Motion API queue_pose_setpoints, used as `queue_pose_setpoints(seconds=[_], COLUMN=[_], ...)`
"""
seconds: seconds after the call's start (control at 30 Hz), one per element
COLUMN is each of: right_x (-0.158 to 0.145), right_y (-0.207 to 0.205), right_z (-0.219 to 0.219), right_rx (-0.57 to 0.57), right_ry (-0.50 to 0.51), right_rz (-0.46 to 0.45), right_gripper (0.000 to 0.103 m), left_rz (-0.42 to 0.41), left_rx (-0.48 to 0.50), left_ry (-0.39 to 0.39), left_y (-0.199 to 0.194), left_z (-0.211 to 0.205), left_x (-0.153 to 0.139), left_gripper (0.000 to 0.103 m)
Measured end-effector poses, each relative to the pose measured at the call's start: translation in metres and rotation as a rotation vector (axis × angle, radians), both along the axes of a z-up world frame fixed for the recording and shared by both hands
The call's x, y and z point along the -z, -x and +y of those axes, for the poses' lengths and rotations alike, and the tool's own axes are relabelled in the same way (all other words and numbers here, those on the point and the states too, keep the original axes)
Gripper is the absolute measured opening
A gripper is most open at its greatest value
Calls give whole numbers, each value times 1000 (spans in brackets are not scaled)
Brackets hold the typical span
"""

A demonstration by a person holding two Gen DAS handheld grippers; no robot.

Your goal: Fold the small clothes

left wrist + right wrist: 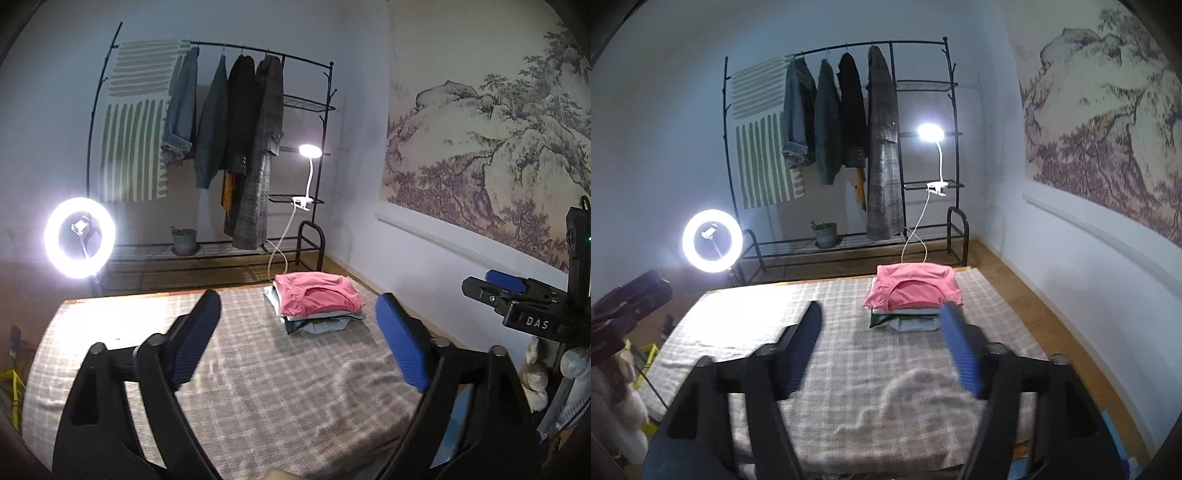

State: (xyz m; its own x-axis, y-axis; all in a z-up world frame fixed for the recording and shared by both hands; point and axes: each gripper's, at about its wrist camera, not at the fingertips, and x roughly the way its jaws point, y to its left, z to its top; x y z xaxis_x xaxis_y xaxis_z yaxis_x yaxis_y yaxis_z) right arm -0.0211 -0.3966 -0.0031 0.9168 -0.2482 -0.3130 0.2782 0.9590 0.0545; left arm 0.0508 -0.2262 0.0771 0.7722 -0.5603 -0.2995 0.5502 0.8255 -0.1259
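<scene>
Pink top [318, 292] crowns the folded stack [911, 300] at the far right of the checked cloth [849, 365]. Left gripper [297, 332] and right gripper [882, 334] hang above the cloth's near end, jaws apart, holding nothing.

Left gripper [295, 339], right gripper [882, 347] agape, empty.

From my left wrist view, the right gripper [495, 286] runs off the right edge, so I cannot tell how its jaws stand. The garments under the pink top [317, 291] in the stack [908, 314] are mostly covered; I cannot count them. The plaid cloth [871, 369] is motion-blurred, and its near edge is hidden behind my gripper bodies.
</scene>
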Motion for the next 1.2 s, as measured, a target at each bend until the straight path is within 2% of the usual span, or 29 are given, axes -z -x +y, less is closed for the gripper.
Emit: queue_pose_setpoints(seconds=[0.13,0.27,0.73,1.2], right_x=[-2,0,-4,-4], right_y=[5,4,11,14], right_z=[11,18,24,24], right_rx=[-8,-14,5,12], right_ry=[11,17,46,41], right_rz=[-19,-13,-35,-39], right_gripper=[82,82,86,86], left_rz=[-36,-61,-69,-96], left_rx=[-43,-77,-73,-78], left_ry=[-9,-16,8,1], left_y=[11,19,25,33], left_z=[9,17,37,36], left_x=[-5,-8,-17,-23], left_gripper=[103,103,103,103])
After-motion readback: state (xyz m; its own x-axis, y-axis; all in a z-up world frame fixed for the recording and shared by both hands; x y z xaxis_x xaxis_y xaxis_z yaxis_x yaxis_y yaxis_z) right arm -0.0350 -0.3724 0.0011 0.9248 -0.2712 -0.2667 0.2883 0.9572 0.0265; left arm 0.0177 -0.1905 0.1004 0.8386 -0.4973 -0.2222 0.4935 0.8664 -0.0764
